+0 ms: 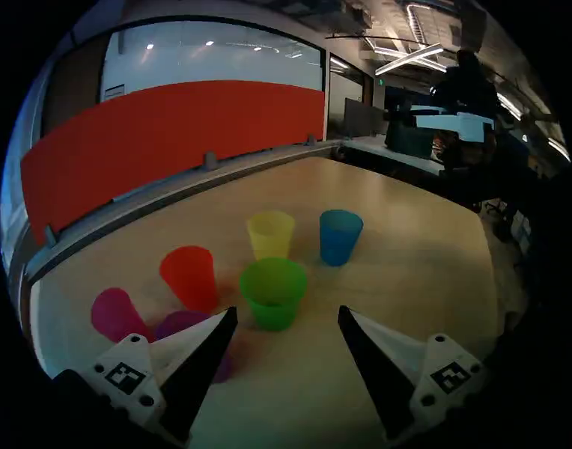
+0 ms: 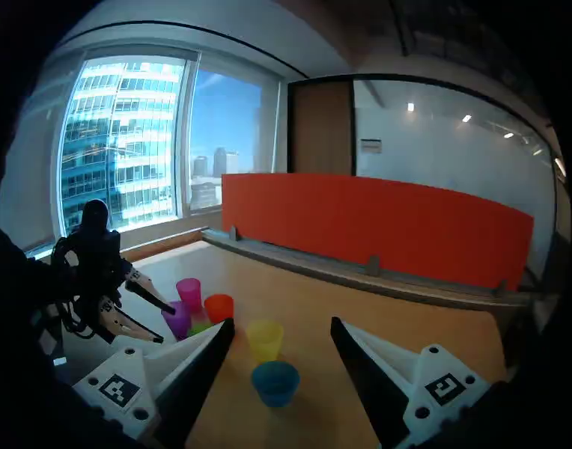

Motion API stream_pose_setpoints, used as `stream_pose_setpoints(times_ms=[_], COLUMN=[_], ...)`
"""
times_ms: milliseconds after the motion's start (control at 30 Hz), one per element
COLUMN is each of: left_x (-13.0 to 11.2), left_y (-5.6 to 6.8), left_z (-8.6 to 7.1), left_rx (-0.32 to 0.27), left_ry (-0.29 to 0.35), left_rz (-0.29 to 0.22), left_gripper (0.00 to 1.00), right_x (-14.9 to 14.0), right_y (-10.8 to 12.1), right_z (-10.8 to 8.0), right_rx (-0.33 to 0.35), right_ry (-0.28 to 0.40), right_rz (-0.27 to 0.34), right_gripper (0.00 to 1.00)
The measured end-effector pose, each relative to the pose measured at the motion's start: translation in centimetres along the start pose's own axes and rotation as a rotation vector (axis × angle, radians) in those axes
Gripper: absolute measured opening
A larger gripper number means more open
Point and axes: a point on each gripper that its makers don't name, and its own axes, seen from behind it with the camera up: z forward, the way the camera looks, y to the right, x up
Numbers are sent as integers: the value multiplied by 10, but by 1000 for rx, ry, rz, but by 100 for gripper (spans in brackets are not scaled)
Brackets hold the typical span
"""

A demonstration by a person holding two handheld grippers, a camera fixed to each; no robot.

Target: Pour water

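Left hand-held gripper [image 1: 287,309], jaws apart, is framing the green cup [image 1: 273,292] for a grasp; right hand-held gripper [image 2: 282,322], also apart, is facing the blue cup [image 2: 275,383] beyond the green cup.

On the pale wood desk [image 1: 406,224] I see a green cup [image 1: 273,292], yellow cup [image 1: 270,234], blue cup [image 1: 340,236], orange-red cup [image 1: 189,277], pink cup [image 1: 115,314] and purple cup [image 1: 180,323]. The partition [image 1: 174,135] is orange; my white left gripper [image 1: 287,307] bears black-and-white square markers [image 1: 124,376].
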Motion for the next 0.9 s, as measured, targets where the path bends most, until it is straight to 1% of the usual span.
stream_pose_setpoints(times_ms=[100,267,400,567,700,900], left_x=[-6,-12,-17,-19,-18,-18], left_y=[3,4,2,-1,-2,-5], left_z=[4,12,19,29,38,55], left_rx=[-9,-12,-7,12,20,34], left_ry=[-16,-33,-46,-60,-65,-78], left_rz=[-1,-6,-8,6,18,21], left_gripper=[100,100,100,100,100,100], right_x=[0,-1,-3,-5,-7,-10], right_y=[0,0,1,2,3,7], right_z=[1,3,4,7,8,9], right_rx=[2,3,5,5,6,1], right_ry=[0,-3,-8,-11,-13,-17], right_rz=[1,1,-2,-2,3,6], right_gripper=[100,100,100,100,100,100])
